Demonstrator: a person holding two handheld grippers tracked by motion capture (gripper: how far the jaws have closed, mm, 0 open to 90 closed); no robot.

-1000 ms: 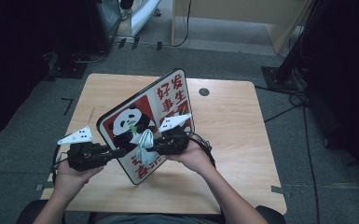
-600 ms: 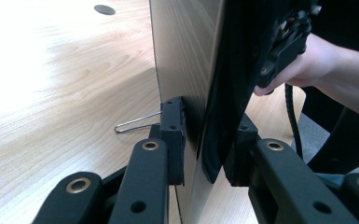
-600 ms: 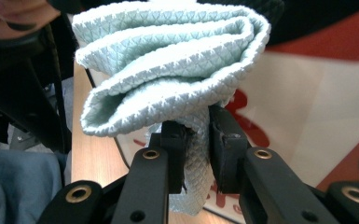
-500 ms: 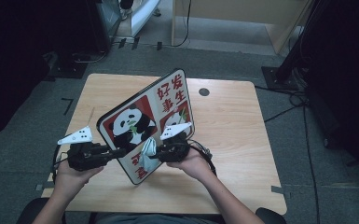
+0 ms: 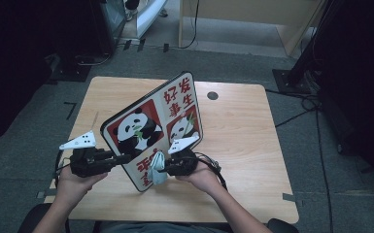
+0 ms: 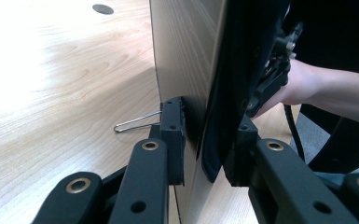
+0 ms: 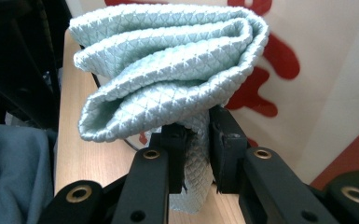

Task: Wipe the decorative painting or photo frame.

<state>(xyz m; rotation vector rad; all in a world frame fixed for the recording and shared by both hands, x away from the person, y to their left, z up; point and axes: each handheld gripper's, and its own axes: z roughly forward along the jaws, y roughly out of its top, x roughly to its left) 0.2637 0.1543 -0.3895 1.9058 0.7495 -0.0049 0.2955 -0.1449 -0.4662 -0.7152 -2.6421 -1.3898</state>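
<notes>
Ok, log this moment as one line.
left gripper: shut on panda board | right gripper: shut on cloth | cloth against board face | board tilted on table

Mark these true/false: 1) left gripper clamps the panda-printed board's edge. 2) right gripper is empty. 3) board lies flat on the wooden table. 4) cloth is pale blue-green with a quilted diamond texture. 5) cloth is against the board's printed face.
1) True: the left gripper is shut on the edge of the panda-printed board.
2) False: the right gripper pinches the folded pale blue-green cloth.
3) False: the board stands tilted up on the light wooden table.
4) True.
5) True: it sits at the red lettering near the board's lower part.
</notes>
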